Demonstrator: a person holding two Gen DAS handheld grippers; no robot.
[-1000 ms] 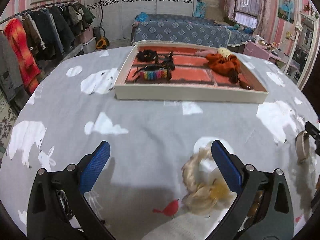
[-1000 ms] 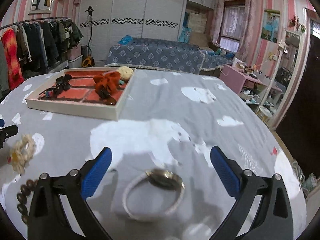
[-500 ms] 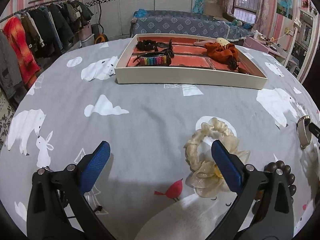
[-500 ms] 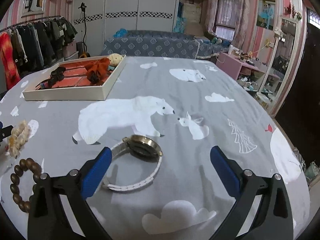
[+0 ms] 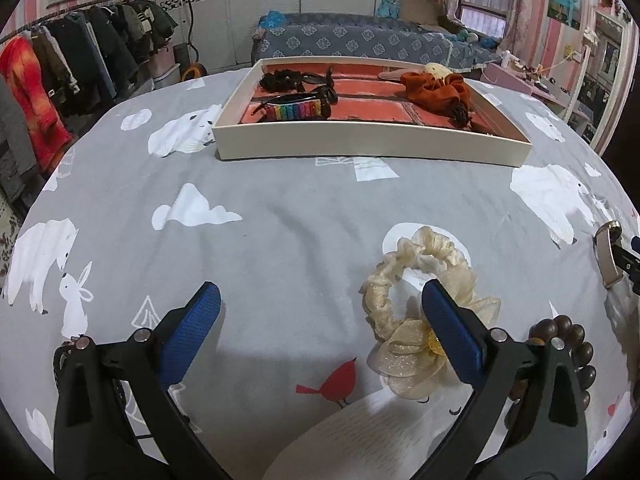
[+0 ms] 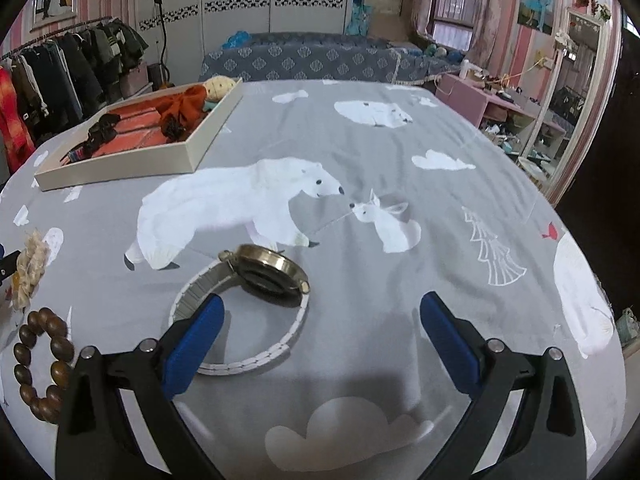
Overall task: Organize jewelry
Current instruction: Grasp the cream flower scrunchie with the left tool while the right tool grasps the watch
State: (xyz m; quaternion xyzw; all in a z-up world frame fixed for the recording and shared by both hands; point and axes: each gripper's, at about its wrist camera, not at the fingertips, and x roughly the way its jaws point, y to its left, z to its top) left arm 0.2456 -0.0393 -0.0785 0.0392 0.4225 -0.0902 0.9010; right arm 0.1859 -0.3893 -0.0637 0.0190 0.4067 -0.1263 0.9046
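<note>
1. Left tongs (image 5: pixel 320 336) gape wide and empty above the bench (image 5: pixel 280 232); the cream scrunchie (image 5: pixel 416 304) lies by the right finger.
2. Right tongs (image 6: pixel 320 336) gape wide, empty; the watch (image 6: pixel 248 300) lies by the left finger.
3. Bead bracelet (image 6: pixel 42 364) sits left of the watch.
4. Tray (image 5: pixel 372 144) stands farther back, holding hair ties.

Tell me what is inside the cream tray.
The tray holds a rainbow bracelet, black hair ties, an orange scrunchie and a cream plush item. The near wall hides the front floor.

Soft indoor light, sharp focus, fisheye-warped edges.
</note>
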